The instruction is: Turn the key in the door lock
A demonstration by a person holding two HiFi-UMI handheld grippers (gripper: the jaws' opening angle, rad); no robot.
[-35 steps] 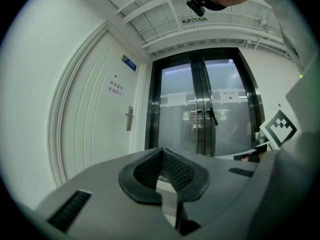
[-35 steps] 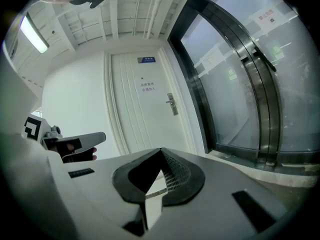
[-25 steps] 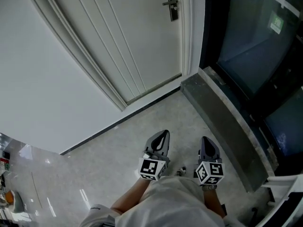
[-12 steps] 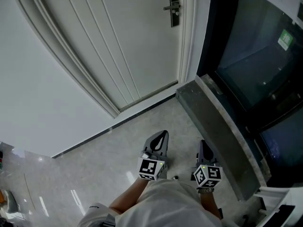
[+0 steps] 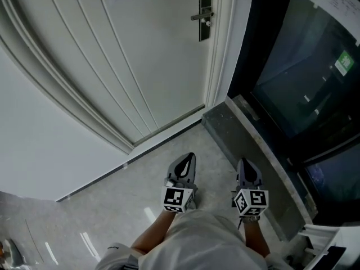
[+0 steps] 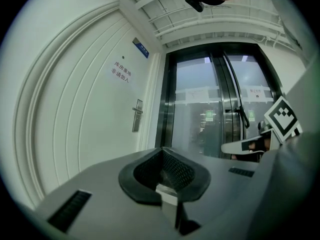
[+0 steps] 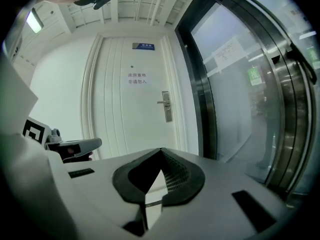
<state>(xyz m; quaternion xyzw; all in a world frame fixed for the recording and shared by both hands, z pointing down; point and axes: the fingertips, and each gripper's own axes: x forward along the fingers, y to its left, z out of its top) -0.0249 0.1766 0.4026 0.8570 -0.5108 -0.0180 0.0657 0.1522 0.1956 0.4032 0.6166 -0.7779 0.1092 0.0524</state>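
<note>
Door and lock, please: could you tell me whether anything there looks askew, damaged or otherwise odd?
Nothing stands out. The white door is shut in its frame, the lock plate sits upright and the handle is level; no damage shows.

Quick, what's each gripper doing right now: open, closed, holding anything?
Left gripper: closed, jaw tips together, nothing held.
Right gripper: closed, jaw tips together, nothing held.
</note>
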